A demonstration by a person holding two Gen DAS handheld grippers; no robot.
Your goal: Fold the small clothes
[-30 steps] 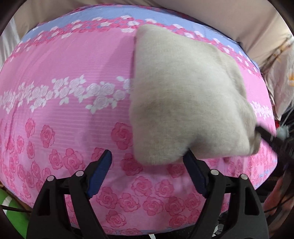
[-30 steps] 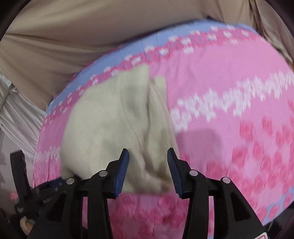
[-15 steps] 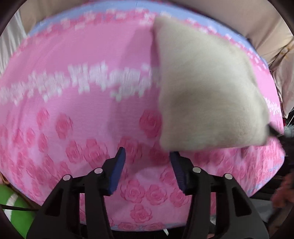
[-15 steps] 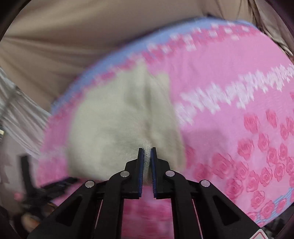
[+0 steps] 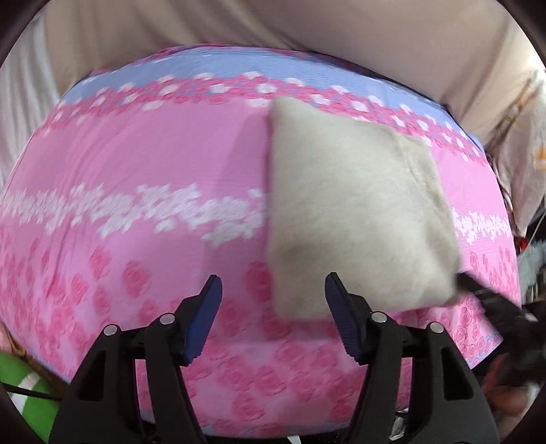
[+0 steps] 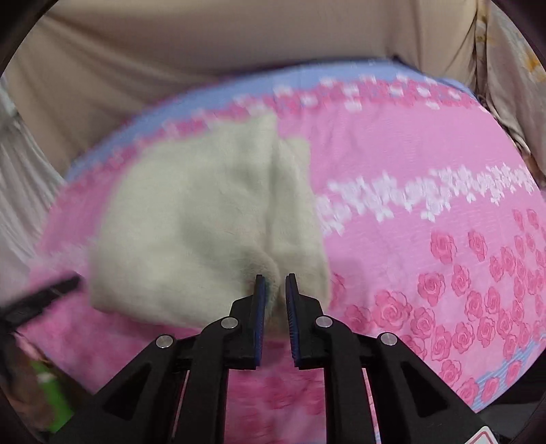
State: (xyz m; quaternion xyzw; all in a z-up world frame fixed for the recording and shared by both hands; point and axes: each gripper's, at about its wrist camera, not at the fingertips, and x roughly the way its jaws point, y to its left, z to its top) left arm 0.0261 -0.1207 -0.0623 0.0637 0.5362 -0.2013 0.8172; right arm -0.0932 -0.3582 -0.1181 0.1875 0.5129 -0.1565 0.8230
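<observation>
A cream fleece cloth [image 5: 355, 211] lies folded on the pink rose-print bed cover [image 5: 136, 170]. My left gripper [image 5: 273, 297] hovers above the cover just left of the cloth's near corner. Its jaws are opening and nothing is between them. My right gripper [image 6: 273, 283] is at the cloth's [image 6: 191, 232] near edge. A pinched ridge of fleece stands between its pads, and its jaws are opening slightly. In the left wrist view the right gripper [image 5: 477, 293] is a dark blur at the cloth's near right corner.
Beige fabric [image 5: 273, 24] rises behind the bed's far edge. A pale curtain [image 6: 20, 177] hangs at the left and patterned cloth [image 5: 525, 143] at the right. A green object [image 5: 30, 399] lies below the bed's near left edge.
The left gripper let go of the cloth's near edge, drew back and up, narrowed and then widened. The right gripper closed on the near edge, and its pads have since parted a little.
</observation>
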